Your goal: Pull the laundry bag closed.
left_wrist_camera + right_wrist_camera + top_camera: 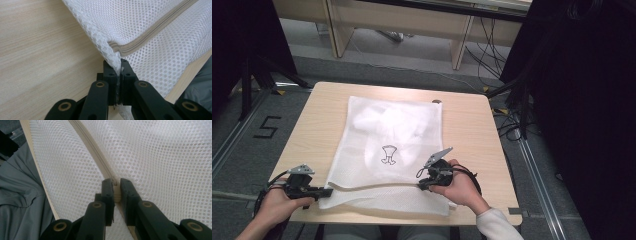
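On the counter (312,125), a white mesh laundry bag (387,150) lies flat, its zipper edge (377,186) toward the person, a small black figure (388,154) printed mid-panel.

Left gripper (118,65): jaws pressed together on the bag's corner, mesh pinched between them just where the zipper tape (150,37) ends. Right gripper (115,183): jaws nearly together, clamped on what looks like the zipper's slider or tape end (115,187); cannot tell which.

Risks, judged from this state:
- Left hold is on a thin pinch of mesh. A pull along the zipper could drag the fabric out of the jaws, and the bag would bunch toward the right gripper.
- Right jaws grip a small, hard part. An off-axis pull could make them slip off, or jam mesh into the zipper teeth.
- The bag's near edge hangs at the counter's front edge (377,219); slack after a slip could let it slide off toward the person's lap.
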### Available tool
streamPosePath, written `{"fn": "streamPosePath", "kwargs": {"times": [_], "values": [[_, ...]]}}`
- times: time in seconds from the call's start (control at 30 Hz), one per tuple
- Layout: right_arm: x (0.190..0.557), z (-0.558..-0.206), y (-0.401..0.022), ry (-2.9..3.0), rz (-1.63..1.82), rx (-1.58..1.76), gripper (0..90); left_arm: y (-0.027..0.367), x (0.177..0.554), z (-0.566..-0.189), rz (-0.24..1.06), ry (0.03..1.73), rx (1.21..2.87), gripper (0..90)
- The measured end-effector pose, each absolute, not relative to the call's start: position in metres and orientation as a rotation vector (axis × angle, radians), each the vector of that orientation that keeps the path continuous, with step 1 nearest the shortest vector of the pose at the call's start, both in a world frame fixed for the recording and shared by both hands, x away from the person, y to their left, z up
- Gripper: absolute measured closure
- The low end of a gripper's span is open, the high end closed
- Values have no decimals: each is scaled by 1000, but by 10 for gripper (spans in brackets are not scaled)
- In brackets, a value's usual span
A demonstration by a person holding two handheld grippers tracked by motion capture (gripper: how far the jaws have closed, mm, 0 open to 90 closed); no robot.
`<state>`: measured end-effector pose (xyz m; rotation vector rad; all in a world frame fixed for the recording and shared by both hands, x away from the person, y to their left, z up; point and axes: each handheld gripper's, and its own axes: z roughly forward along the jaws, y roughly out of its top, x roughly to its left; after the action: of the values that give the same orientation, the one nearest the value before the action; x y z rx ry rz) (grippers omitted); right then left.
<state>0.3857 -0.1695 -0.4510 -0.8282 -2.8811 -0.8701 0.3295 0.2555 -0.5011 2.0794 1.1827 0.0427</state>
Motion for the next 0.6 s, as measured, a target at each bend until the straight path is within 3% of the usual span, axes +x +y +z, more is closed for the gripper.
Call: {"fn": "streamPosePath", "kwargs": {"times": [0.47, 0.53, 0.6], "values": [[386, -450, -174, -2881, -882, -832, 827, 252, 329, -503, 54, 1208, 2018, 856], [386, -450, -175, -2875, -889, -835, 827, 256, 330, -501, 41, 1182, 2082, 856], [387, -450, -177, -2871, -896, -827, 827, 252, 328, -503, 55, 1207, 2015, 856]]}}
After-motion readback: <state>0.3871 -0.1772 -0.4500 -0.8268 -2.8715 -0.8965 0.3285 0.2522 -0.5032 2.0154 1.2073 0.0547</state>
